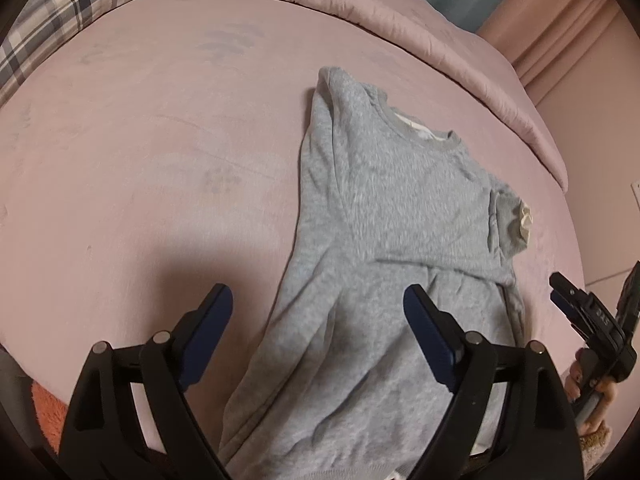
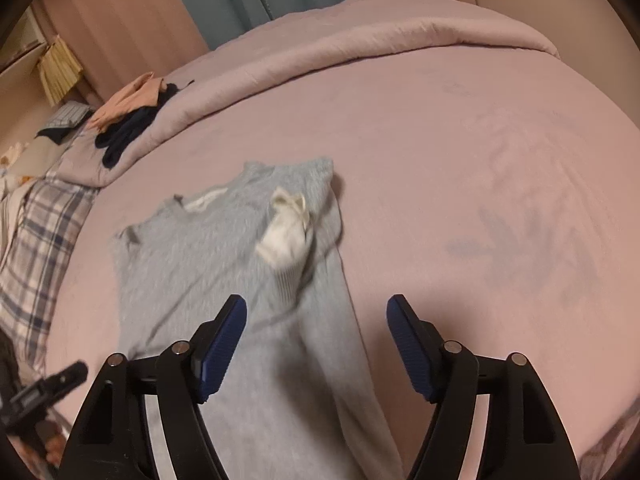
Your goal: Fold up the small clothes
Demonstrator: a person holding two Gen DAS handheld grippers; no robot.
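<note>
A small grey sweatshirt [image 1: 380, 220] lies flat on the pink bed sheet [image 1: 140, 160], collar toward the far side. In the right wrist view the sweatshirt [image 2: 192, 264] has one sleeve folded across its chest, with the white lining and ribbed cuff [image 2: 286, 236] showing. My left gripper [image 1: 318, 308] hovers open over the hem's left part, nothing pressed between its pads. My right gripper [image 2: 316, 320] is open above the sweatshirt's lower right edge, also empty. The right gripper [image 1: 580, 312] shows at the left view's right edge, held by a hand; the left gripper [image 2: 48, 384] appears low on the left.
A rolled pink duvet [image 2: 360, 52] runs along the far side of the bed. Dark and peach clothes [image 2: 132, 120] are piled on it at the left. A plaid pillow [image 1: 68, 12] lies in the far left corner, and something orange and fluffy [image 1: 46, 412] sits off the near edge.
</note>
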